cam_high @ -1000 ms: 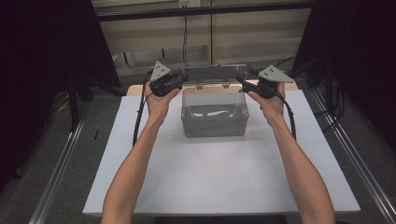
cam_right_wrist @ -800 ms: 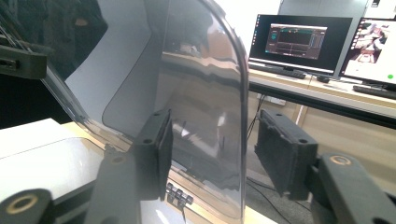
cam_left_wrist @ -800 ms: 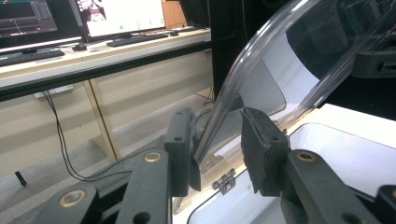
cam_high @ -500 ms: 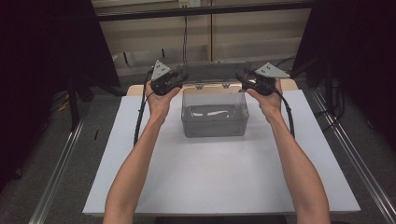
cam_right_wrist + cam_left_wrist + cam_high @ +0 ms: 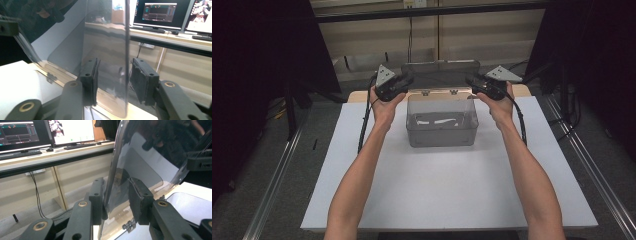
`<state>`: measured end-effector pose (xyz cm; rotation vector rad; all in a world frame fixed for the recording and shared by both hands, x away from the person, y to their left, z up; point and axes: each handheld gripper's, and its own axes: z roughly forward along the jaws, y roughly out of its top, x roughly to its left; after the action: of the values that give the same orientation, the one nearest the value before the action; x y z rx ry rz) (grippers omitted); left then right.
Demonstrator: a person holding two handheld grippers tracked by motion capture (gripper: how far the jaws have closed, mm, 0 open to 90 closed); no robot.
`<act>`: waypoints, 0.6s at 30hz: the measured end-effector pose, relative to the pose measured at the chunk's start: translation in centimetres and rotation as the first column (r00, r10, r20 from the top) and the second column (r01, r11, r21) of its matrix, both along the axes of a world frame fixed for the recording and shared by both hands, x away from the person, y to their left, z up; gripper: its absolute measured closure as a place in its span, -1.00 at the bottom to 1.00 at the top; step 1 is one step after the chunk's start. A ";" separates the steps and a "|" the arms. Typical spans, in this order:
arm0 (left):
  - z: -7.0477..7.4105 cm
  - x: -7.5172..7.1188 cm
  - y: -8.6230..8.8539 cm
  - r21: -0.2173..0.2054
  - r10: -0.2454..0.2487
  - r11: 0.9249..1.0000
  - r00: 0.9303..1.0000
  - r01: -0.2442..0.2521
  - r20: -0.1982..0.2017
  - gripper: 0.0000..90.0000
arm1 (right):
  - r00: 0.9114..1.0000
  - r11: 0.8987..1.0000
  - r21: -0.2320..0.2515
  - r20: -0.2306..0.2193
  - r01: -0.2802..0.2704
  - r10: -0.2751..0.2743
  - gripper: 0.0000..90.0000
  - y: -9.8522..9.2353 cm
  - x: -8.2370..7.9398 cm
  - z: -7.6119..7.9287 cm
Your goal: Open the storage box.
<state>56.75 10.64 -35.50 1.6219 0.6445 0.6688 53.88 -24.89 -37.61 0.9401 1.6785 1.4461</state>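
1. Left tool [image 5: 404, 84] sits at the far left corner of the clear box [image 5: 441, 127], held up in the left hand [image 5: 384, 106], grey three-cornered plate on top.
2. In the left gripper view the left tool [image 5: 115, 197] has its two black jaws set either side of the raised clear lid [image 5: 140, 162]. The near-left pad looks pressed to the lid's edge; the right pad sits close against the other face. Narrow opening, gripping the lid's left edge.
3. Clear box stands on the white bench [image 5: 432, 190], toward its far middle, between the two hands. A pale strip-like thing [image 5: 438, 121] lies on its floor; cannot tell what it is.
4. Lid stands upright at the back of the box, hinged along the rear rim; two small hinges [image 5: 439, 92] show there in the high view.
5. Right tool [image 5: 472, 84] sits at the far right corner of the box, held in the right hand [image 5: 499, 105], cable [image 5: 519, 122] trailing down along the forearm.
6. In the right gripper view the right tool [image 5: 113, 75] straddles the lid's right edge [image 5: 127, 50]. Its jaws have just been closing, with the lid between them. A clear gap shows between the right pad and the lid; the left pad stands behind the pane, contact uncertain. Not clamped: jaws partly open around the edge.
7. Monitors [image 5: 160, 12] and a keyboard [image 5: 80, 145] stand on a desk beyond the bench.
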 end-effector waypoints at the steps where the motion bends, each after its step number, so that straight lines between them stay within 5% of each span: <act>1: 0.0 0.0 -0.1 -0.011 0.002 1.000 1.000 -0.002 -0.001 0.48 | 1.000 1.000 0.000 0.000 0.000 0.000 0.23 0.0 0.0 0.0; 18: -1.0 1.1 0.1 -0.003 -0.001 1.000 1.000 0.001 -0.018 0.51 | 0.997 1.000 -0.014 -0.074 0.010 -0.011 0.19 -0.3 1.6 -1.8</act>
<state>57.86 10.72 -36.49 1.6270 0.6577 0.6529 55.51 -25.20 -39.44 1.0044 1.7318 1.4065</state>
